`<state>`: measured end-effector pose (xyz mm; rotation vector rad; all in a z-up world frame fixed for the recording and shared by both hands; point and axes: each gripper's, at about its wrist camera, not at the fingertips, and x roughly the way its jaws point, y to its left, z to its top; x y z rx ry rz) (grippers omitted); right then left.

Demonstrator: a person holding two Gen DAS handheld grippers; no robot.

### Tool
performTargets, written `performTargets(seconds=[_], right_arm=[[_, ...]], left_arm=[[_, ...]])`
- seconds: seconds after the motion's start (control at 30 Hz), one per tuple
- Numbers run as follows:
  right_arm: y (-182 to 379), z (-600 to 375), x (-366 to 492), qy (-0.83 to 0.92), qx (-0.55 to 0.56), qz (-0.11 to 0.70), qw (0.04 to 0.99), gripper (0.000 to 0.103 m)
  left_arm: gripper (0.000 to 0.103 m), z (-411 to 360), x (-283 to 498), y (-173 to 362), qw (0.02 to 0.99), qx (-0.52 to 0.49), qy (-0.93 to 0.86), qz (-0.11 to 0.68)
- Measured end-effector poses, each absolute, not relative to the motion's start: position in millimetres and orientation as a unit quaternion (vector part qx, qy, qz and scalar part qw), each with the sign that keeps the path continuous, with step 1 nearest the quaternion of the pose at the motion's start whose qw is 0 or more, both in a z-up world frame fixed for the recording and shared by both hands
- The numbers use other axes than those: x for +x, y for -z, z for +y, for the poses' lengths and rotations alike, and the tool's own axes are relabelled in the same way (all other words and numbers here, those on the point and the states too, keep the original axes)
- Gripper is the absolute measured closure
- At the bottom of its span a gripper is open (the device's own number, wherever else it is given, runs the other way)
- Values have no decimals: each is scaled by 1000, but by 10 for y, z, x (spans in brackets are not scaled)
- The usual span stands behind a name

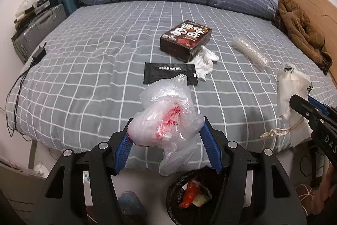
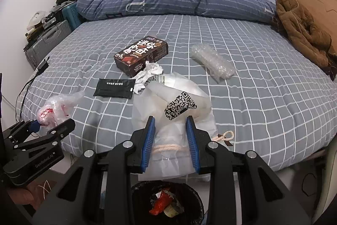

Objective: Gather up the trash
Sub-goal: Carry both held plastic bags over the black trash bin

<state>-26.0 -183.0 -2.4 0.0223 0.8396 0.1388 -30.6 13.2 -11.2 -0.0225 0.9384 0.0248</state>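
Our left gripper [image 1: 166, 130] has its jaws clamped on a crumpled clear plastic bag [image 1: 168, 117]; our right gripper [image 2: 170, 130] pinches a white bag with a QR code [image 2: 174, 111]. Both hang just above the black bin [image 2: 168, 201] at six o'clock. Farther across the bed [image 2: 263, 88], toward twelve, lie a black packet [image 2: 114, 88], crumpled tissue [image 2: 147, 73], a dark box [image 2: 141, 54] and, near one o'clock, bubble wrap [image 2: 212, 63].

On bed [image 2: 252, 98]: one box [image 2: 141, 55], one black pouch [image 2: 114, 88], one crumpled tissue [image 2: 147, 73], one bubble-wrap roll [image 2: 212, 63]. Two bags [image 2: 177, 107] held above its near edge.
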Motion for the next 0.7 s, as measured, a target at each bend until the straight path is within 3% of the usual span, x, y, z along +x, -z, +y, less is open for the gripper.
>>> performTargets(seconds=[0.7], right_arm=[[388, -1826, -815, -64, 22, 443, 894, 74]], left_arm=[[43, 1, -829, 471, 874, -22, 14, 486]])
